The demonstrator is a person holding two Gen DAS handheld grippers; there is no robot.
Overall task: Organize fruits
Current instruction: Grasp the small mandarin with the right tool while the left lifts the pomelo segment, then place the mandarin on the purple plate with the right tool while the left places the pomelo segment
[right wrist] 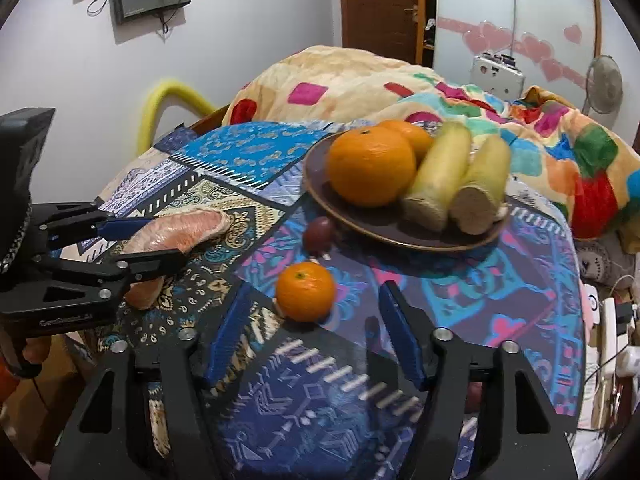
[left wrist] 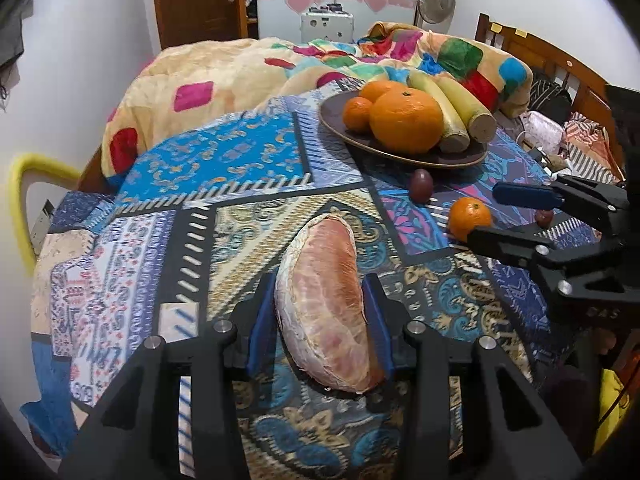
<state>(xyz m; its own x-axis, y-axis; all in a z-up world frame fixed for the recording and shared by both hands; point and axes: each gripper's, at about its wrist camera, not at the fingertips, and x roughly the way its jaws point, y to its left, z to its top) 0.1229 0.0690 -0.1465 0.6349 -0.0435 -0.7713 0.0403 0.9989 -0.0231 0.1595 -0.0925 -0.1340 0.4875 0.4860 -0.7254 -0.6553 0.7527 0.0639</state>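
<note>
— What's your left gripper (left wrist: 320, 316) doing?
— Clenched on the pomelo segment (left wrist: 326, 304), pads at both sides.
— And the right gripper (right wrist: 316, 340)?
— Fingers spread; the small mandarin (right wrist: 306, 291) sits just ahead between them. Beyond it, perhaps a plum (right wrist: 319, 233), then the plate (right wrist: 360, 228).

Left gripper (left wrist: 320, 320): jaws closed on pomelo segment (left wrist: 326, 308), blue pads (left wrist: 260, 320) pressing both flanks, fingers level, pointing forward. Right gripper (right wrist: 316, 344): jaws spread wide, nothing between pads, low over surface, angled slightly down. Seen from left wrist, right gripper (left wrist: 486, 216) enters from right, fingers aimed leftward, gap clear.
</note>
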